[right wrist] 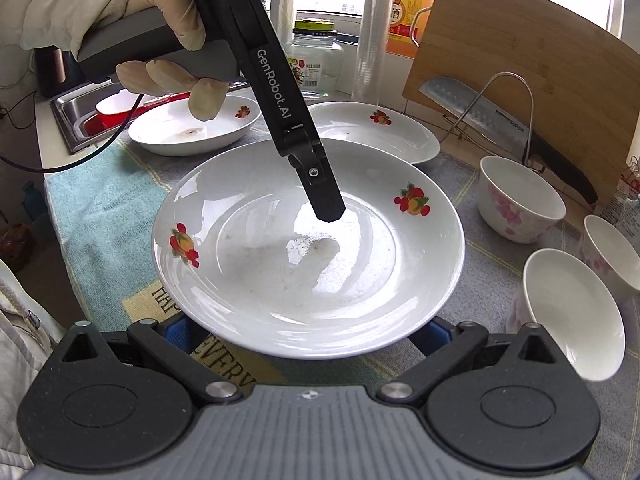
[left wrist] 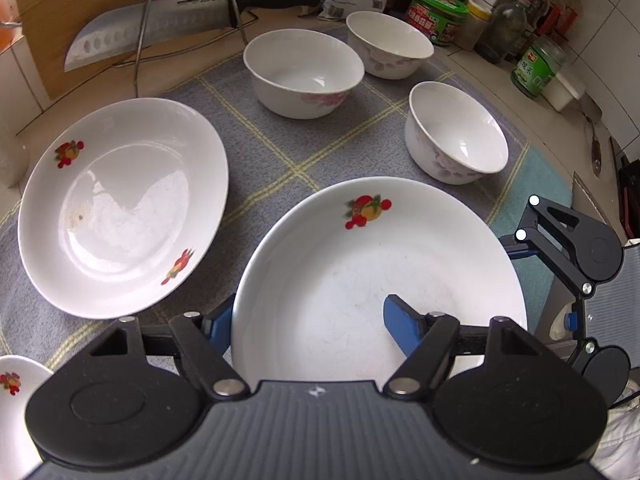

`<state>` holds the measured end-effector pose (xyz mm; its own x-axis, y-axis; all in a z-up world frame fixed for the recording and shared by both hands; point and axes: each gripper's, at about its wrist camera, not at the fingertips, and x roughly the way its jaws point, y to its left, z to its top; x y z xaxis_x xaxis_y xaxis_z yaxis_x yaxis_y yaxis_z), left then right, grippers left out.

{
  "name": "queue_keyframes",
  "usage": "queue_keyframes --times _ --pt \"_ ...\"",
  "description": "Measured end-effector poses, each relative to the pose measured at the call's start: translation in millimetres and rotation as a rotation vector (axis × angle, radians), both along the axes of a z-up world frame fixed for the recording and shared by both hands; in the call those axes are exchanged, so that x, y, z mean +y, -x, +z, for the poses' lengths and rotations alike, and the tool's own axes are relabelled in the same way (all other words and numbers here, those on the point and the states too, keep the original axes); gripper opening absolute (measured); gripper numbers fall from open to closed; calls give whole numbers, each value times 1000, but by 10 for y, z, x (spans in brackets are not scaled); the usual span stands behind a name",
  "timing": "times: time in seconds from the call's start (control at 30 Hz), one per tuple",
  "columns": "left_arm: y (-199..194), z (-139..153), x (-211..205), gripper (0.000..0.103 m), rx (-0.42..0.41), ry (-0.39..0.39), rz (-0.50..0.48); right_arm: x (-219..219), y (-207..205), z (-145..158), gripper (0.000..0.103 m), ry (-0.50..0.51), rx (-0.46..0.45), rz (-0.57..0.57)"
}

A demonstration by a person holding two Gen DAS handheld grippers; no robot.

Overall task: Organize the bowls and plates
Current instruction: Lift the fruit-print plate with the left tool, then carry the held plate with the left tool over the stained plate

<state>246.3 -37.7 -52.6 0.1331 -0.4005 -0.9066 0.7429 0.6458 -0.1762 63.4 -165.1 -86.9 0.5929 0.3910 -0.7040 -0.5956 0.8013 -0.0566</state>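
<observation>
Left wrist view is showing your left gripper [left wrist: 308, 326] straddling the near plate [left wrist: 376, 272] rim, jaws spread, one finger inside, one outside. Right wrist view is adding the sink [right wrist: 66, 120]; your right gripper [right wrist: 304, 330] is sitting spread under that plate's edge. You're facing three plates, three bowls [left wrist: 302, 70] on the cloth [left wrist: 280, 152].
</observation>
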Motion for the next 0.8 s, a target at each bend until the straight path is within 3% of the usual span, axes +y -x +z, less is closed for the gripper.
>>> queue_keyframes --times 0.8 --pt "33 207 1086 74 -46 5 199 739 -351 101 103 -2 -19 199"
